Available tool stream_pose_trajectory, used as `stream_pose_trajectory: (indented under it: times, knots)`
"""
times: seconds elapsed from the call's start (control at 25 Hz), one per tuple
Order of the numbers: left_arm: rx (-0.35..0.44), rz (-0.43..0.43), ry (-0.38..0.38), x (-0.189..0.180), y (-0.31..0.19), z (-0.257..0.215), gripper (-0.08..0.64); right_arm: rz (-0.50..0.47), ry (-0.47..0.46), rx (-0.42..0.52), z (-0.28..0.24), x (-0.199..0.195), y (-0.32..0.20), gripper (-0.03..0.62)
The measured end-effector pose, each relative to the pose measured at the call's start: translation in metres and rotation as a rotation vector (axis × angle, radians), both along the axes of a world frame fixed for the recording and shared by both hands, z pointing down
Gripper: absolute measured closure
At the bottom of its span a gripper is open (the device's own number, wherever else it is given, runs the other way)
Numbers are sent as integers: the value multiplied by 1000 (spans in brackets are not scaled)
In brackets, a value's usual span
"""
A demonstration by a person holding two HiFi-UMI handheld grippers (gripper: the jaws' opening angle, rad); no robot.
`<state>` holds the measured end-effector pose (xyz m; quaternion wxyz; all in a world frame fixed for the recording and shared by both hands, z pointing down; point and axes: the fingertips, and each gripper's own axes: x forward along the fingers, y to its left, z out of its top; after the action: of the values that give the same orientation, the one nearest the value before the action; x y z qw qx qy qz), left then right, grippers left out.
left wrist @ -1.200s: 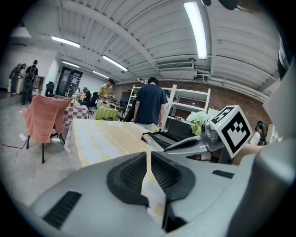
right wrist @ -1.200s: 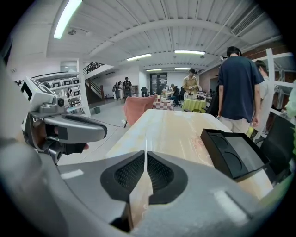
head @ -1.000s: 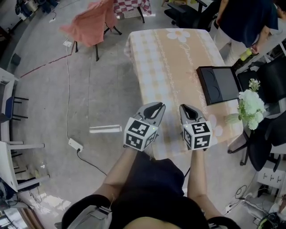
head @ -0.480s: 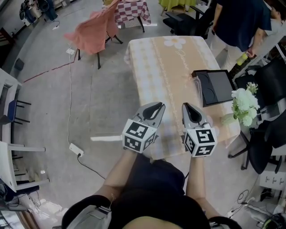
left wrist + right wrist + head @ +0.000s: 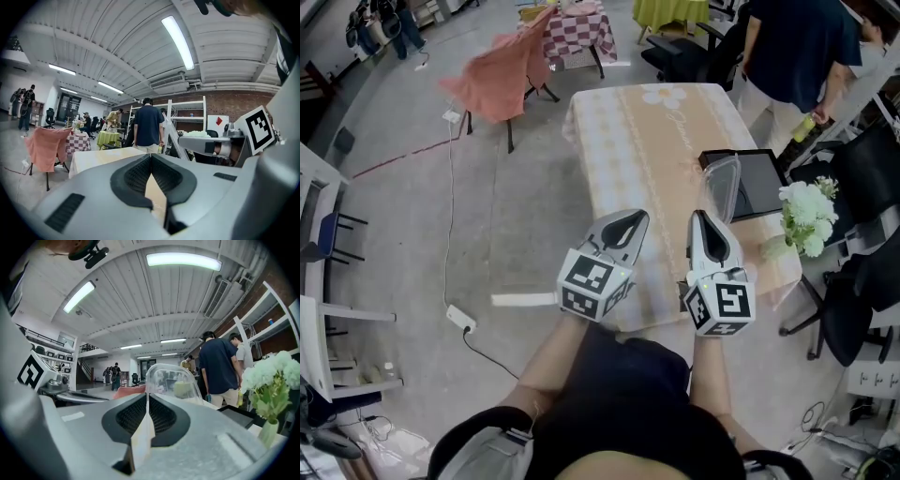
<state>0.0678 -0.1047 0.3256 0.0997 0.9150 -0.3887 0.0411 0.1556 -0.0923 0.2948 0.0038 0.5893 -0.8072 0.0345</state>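
I see the long table under a pale checked cloth (image 5: 647, 159) running away in front of me. My left gripper (image 5: 633, 218) and right gripper (image 5: 703, 218) hang side by side over its near end, the left one nearer the table's left edge. The clear plastic dome lid (image 5: 720, 187) stands out ahead of the right gripper, its rim between the jaws. It overlaps the left edge of the flat black tray (image 5: 764, 183), which lies at the table's right edge. The white flowers in a vase (image 5: 804, 217) stand just right of the tray, at the table's near right corner. A person in a dark shirt (image 5: 792, 47) stands beyond the tray, by the far right corner. The chair draped in pink fabric (image 5: 497, 80) stands on the floor beyond the far left corner. A white power strip (image 5: 459, 319) lies on the floor well to my left.
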Motion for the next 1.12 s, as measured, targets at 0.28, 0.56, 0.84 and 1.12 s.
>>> stream_pose_trajectory:
  times: [0.28, 0.56, 0.84, 1.12]
  knots:
    - [23, 17, 14, 5, 16, -10, 551, 58, -43, 81, -6, 10, 20, 569]
    - [47, 7, 3, 11, 30, -16, 551, 84, -75, 88, -2, 21, 32, 571]
    - [42, -1, -1, 17, 41, -15, 551, 73, -76, 78, -1, 24, 43, 571]
    - [30, -9, 2, 25, 51, -11, 551, 58, -66, 64, 2, 28, 49, 571]
